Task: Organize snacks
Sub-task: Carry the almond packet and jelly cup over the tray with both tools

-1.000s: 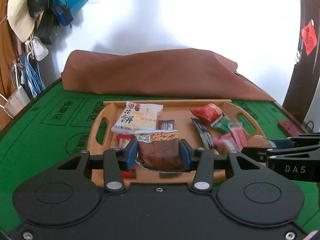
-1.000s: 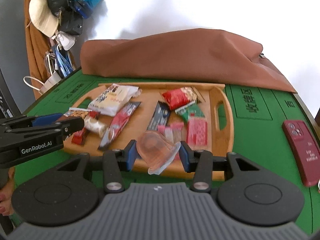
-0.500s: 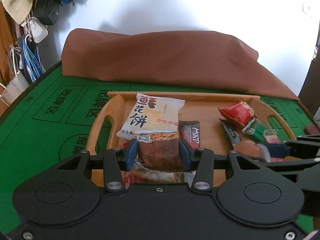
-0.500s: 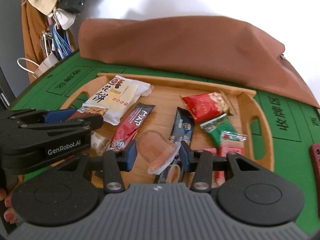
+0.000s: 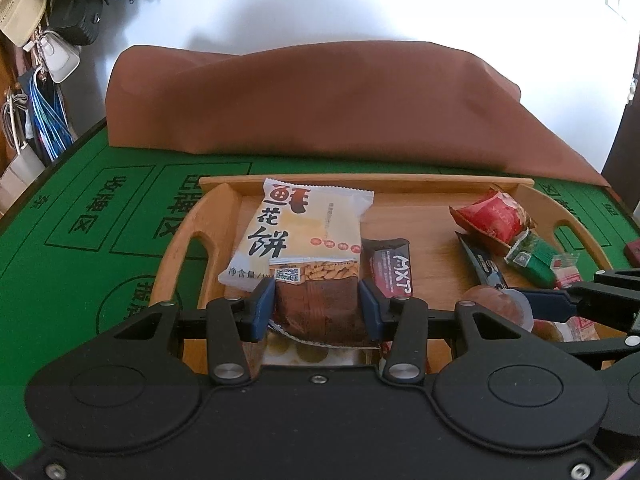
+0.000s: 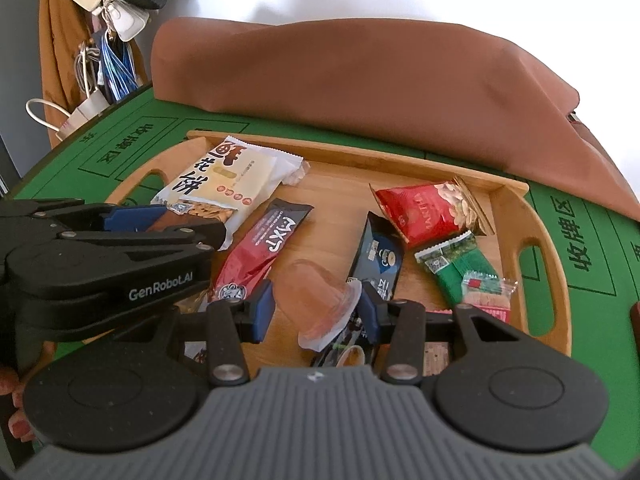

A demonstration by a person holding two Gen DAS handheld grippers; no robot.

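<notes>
My left gripper point(image 5: 318, 308) is shut on a brown snack packet point(image 5: 316, 304) and holds it low over the left part of the wooden tray point(image 5: 188, 248), just in front of the big white biscuit bag point(image 5: 304, 228). Over the tray's middle, my right gripper point(image 6: 318, 310) is shut on a clear orange jelly cup point(image 6: 316, 300), tilted on its side. Seen from the right wrist, the left gripper point(image 6: 168, 220) sits at the left with the brown packet point(image 6: 172, 221) between its pads. The right gripper's fingers point(image 5: 560, 304) and the jelly cup point(image 5: 496, 304) show at the right of the left wrist view.
On the tray lie a red bar point(image 6: 264, 252), a dark blue stick pack point(image 6: 378, 260), a red nut bag point(image 6: 424, 212), a green packet point(image 6: 460, 268) and small pink packets point(image 6: 486, 300). A brown cloth-covered heap point(image 6: 360, 80) lies behind on the green table point(image 6: 600, 320). Bags hang at far left point(image 5: 48, 40).
Both grippers have moved forward and down over the tray with their snacks still held. The tray and its packets now loom larger and closer.
</notes>
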